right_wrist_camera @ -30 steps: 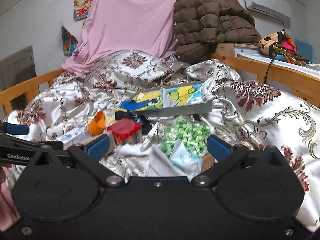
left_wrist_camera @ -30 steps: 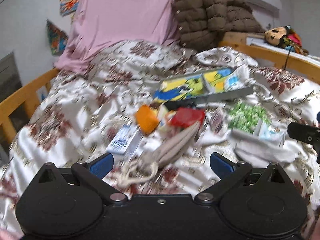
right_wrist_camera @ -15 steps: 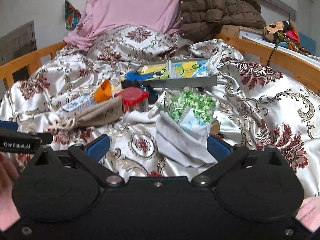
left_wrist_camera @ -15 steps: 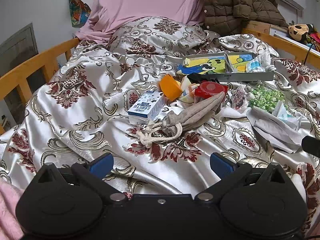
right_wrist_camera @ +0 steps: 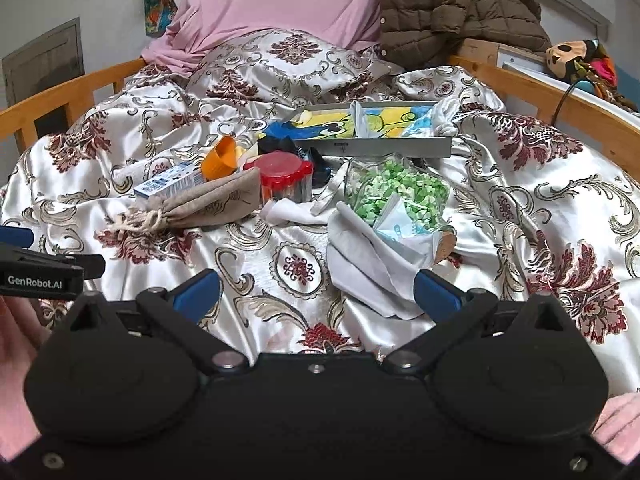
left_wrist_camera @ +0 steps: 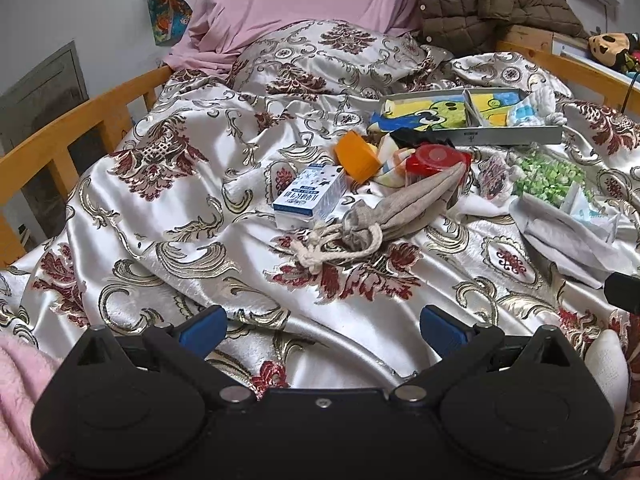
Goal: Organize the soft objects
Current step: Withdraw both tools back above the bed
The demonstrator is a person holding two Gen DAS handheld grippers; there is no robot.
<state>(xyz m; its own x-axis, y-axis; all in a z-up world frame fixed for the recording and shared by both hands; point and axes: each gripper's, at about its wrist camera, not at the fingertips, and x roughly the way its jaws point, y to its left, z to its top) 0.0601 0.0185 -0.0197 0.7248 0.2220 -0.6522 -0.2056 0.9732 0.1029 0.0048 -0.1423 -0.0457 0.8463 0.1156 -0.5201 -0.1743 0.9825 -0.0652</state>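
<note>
Meanwhile both claws, left claw (left_wrist_camera: 323, 330) and right claw (right_wrist_camera: 317, 290), gape empty before one drawstring pouch (left_wrist_camera: 404, 208).

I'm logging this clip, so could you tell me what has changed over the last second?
Both claws, the left claw and the right claw, pulled back from the pile toward the near end of the bed, so more quilt shows. Both remain open and empty. The drawstring pouch, milk carton and grey tray lie unmoved.
</note>
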